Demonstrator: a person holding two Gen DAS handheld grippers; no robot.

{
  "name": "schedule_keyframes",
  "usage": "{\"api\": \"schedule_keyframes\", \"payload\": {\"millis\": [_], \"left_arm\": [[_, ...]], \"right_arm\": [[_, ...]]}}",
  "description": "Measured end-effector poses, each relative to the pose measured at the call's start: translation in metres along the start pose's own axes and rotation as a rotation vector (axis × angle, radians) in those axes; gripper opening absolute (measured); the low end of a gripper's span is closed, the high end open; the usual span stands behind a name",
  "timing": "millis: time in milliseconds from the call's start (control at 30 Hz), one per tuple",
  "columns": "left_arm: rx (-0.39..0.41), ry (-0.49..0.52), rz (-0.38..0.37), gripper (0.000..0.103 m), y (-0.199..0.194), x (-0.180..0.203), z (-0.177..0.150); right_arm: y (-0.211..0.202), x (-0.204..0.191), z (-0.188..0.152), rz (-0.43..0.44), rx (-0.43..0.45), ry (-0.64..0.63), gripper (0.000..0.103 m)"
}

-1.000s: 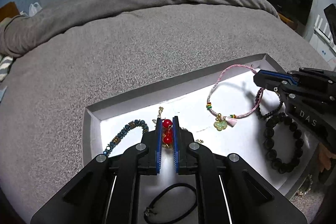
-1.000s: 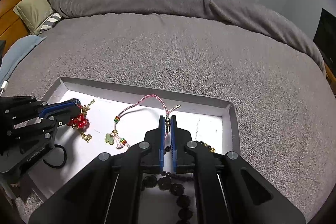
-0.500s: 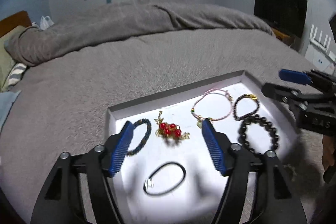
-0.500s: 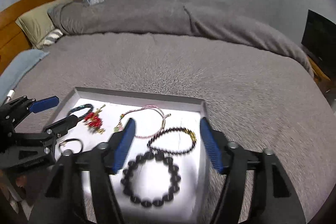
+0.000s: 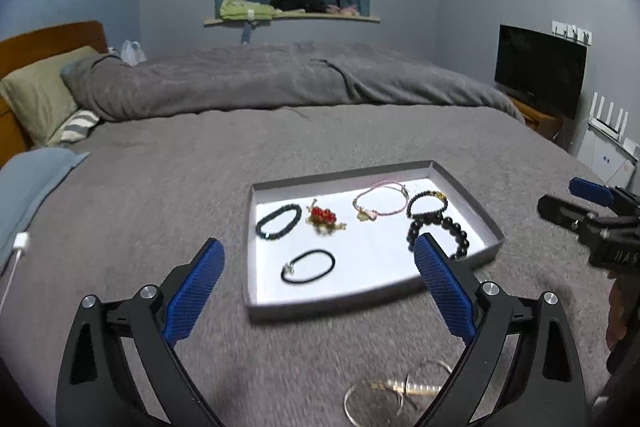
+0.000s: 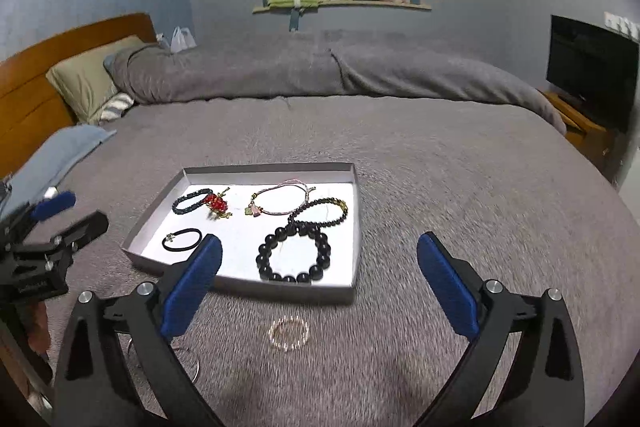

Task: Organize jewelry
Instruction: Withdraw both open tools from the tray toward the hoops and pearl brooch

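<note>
Both tools have let go and pulled back from the shallow grey cardboard tray [image 6: 354,227] on the grey fleece bed [image 6: 440,167]. The left tool [image 5: 318,283] and right tool [image 6: 318,283] are opening wide, nothing between their jaws. The red-bead charm [image 5: 322,215] and pink cord bracelet [image 5: 382,201] now lie along the tray's far edge. A thin beaded gold bracelet [image 6: 289,333] lies on the bed outside its near edge.
</note>
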State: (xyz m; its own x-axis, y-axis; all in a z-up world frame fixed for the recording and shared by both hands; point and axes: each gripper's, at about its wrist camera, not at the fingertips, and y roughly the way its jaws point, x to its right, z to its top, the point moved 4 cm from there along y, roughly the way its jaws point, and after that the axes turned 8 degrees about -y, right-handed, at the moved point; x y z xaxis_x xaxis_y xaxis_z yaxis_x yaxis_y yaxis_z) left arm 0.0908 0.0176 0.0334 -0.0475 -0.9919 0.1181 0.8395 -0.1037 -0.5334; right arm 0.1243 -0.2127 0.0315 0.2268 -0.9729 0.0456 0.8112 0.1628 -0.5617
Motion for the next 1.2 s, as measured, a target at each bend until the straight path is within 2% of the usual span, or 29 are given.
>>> {"api": "schedule_keyframes", "payload": {"millis": [200,400,600,767,933,1100,1200], "left_arm": [[-0.025,-0.006,0.025,0.095,-0.005,0.0,-0.029],[-0.026,-0.025,0.037,0.095,-0.005,-0.007,-0.043],[-0.047,-0.005,0.03,0.095,0.004,-0.013,-0.055],[-0.065,0.054,0.03,0.095,0.001,-0.02,-0.064],[-0.128,0.031,-0.038,0.095,0.001,-0.027,-0.078],[-0.191,0.078,-0.104,0.095,0.005,-0.015,-0.095],[-0.213,0.127,-0.12,0.091,0.006,-0.009,-0.104]], "right_arm": [[-0.007,0.004,-0.023,-0.024,0.003,0.038,0.097],[0.001,0.002,-0.04,-0.024,-0.006,0.05,0.097],[0.015,-0.007,-0.051,-0.028,-0.013,-0.003,0.097],[0.025,-0.016,-0.057,-0.021,-0.023,-0.047,0.097],[0.032,-0.019,-0.061,-0.007,-0.036,-0.06,0.097],[0.036,-0.02,-0.067,0.029,-0.057,-0.05,0.097],[0.038,-0.02,-0.071,0.043,-0.071,-0.058,0.097]]}}
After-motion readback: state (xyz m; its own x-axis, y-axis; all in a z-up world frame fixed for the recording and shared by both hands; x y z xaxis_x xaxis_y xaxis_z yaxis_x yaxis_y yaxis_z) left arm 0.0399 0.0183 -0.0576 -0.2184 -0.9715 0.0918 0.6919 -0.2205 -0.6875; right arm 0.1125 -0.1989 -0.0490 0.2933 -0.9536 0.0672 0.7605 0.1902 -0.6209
